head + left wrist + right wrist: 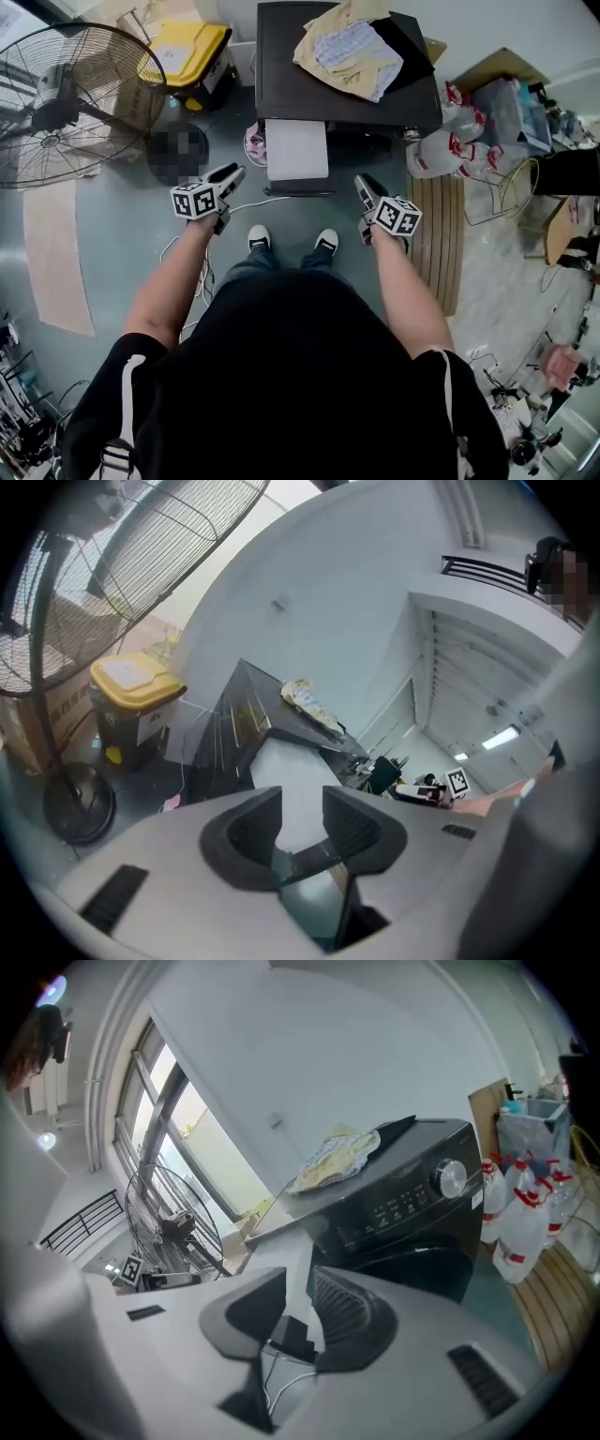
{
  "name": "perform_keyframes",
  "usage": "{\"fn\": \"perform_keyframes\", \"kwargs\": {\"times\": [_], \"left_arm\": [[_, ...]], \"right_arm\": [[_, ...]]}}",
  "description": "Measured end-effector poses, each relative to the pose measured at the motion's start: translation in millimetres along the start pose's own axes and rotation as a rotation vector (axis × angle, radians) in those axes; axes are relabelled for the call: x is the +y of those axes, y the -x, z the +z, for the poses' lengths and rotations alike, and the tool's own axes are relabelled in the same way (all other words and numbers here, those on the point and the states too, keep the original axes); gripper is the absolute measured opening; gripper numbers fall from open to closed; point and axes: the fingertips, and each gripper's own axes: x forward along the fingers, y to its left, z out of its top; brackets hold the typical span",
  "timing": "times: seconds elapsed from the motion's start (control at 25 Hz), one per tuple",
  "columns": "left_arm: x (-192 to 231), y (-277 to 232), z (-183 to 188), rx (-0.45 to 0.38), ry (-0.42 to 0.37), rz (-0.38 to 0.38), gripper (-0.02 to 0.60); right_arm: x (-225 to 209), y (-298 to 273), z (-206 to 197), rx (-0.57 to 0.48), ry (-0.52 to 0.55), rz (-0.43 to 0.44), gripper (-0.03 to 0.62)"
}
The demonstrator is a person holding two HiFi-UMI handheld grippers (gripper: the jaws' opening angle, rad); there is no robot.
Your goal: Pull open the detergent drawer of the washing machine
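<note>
While the person stands facing the washing machine (349, 103), both grippers hang in the air in front of it, touching nothing. The detergent drawer (297, 150) sticks well out of the machine's front, at its left end in the head view; its pale top face shows, & it reaches toward the person's shoes (259, 237).

Left gripper (232, 173): held to the left of the drawer, apart from it, pointing toward the machine & somewhat down. Jaws are released, w/ a clear gap & nothing between them; in the left gripper view the drawer shows through that gap, further off.

Right gripper (364, 184): to the right of the drawer, also clear of it. Jaws parted too, gripping nothing. Right gripper view shows the machine's dark front w/ a round knob (450, 1177) & a row of buttons beside it, the drawer jutting out at the panel's other end.

Crumpled clothes (349, 49) lie on top of the machine. On the floor (122, 234) to the left stand a fan (66, 103) & a yellow-lidded bin (187, 52); red-capped bottles (448, 141) sit to the right.
</note>
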Motion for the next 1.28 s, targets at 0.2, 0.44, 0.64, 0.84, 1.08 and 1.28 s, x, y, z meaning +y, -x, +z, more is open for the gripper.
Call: {"fn": "perform_keyframes", "kwargs": {"times": [0.2,0.44,0.64,0.84,1.08,1.28], "left_arm": [[-13.5,6.7,14.7,-0.031,-0.014,-0.018,0.135],[-31.8,17.9,34.0,-0.069,-0.059,-0.029,0.127],[-40.2,24.7,48.9,-0.093,-0.103,-0.032,0.120],[-49.3,29.0,58.8,-0.108,-0.145,-0.036,0.114],[-58.8,37.2,66.4,-0.116,-0.193,-0.044,0.112],[-62.9,39.2,74.3,-0.114,-0.233,-0.050,0.110]], "right_arm": [[16.8,9.7,26.5,-0.046,0.022,0.019,0.086],[36.4,21.0,52.2,-0.084,0.073,0.041,0.080],[43.0,27.1,66.7,-0.104,0.098,0.054,0.075],[45.8,38.2,76.3,-0.111,0.131,0.054,0.075],[53.4,49.5,86.7,-0.128,0.170,0.054,0.069],[58.9,50.8,94.5,-0.121,0.196,0.044,0.064]]}}
